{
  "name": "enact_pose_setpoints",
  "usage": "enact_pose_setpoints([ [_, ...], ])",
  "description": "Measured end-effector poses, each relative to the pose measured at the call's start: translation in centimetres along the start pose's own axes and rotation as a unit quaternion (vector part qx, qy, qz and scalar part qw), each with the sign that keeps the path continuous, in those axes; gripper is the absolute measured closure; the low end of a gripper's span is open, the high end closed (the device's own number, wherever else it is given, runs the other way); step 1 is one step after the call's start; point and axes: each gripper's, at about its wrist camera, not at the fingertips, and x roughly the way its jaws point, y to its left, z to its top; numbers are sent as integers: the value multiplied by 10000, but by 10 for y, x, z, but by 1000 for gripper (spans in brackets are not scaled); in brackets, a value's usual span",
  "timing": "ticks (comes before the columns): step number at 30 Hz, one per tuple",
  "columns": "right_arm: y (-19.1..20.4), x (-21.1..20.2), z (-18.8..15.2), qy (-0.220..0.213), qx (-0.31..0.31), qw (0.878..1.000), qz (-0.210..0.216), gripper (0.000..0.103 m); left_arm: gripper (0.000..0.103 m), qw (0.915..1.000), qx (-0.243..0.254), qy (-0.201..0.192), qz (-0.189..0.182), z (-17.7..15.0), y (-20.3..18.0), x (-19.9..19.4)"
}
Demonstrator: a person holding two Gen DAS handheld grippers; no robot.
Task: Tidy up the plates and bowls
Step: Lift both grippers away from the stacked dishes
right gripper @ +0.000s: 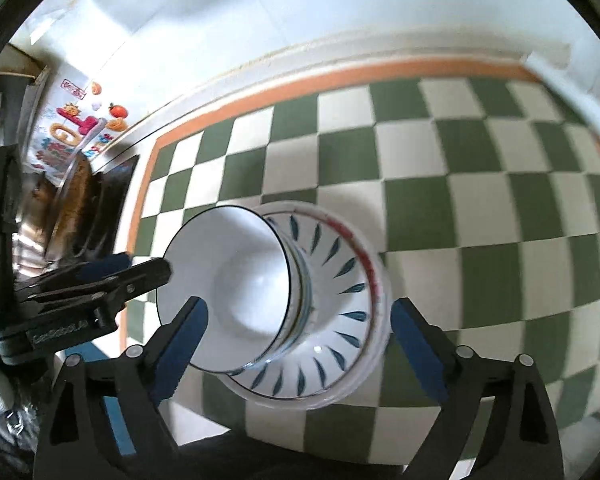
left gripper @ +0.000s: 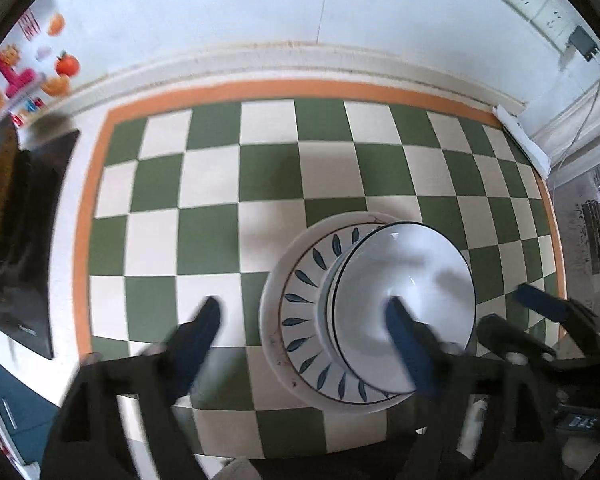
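Note:
A stack of white bowls [left gripper: 404,300] with dark rims stands in a white plate with blue leaf marks [left gripper: 300,312], which rests on a larger white plate [left gripper: 272,344] on the checked mat. My left gripper [left gripper: 304,316] is open above the stack's left side, one finger over the bowl. The stack [right gripper: 236,288] and leaf plate [right gripper: 340,320] also show in the right wrist view. My right gripper [right gripper: 298,324] is open, its fingers on either side of the stack. The right gripper [left gripper: 540,320] shows at the left view's right edge.
The green-and-white checked mat [left gripper: 220,184] with an orange border covers the counter. A black cooktop [left gripper: 24,248] lies at the left. A wall with stickers [left gripper: 40,60] and sockets [left gripper: 540,4] stands behind. The counter's front edge [left gripper: 300,456] is near.

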Motion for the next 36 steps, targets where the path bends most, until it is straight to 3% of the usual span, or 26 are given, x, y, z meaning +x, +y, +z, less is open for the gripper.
enact_pose_setpoints([
  [9,30,-55,-26,-637,-71,9961,-610,2,10,9973,78,-703,204,-16,2,-43],
  [20,60,-136,-62,-1426,-148,9871,-711,2,9,9905,166,-1350,180,-52,-10,-115],
  [28,76,-201,-109,-1861,-404,9798,-611,2,9,9805,-17,-1949,236,-104,-26,-172],
  [30,77,-214,-124,-1893,-444,9792,-583,1,0,9784,-99,-2058,173,-120,-29,-185],
  [36,77,-250,-169,-2003,-542,9767,-551,1,0,9720,-220,-2329,209,-167,-41,-218],
])
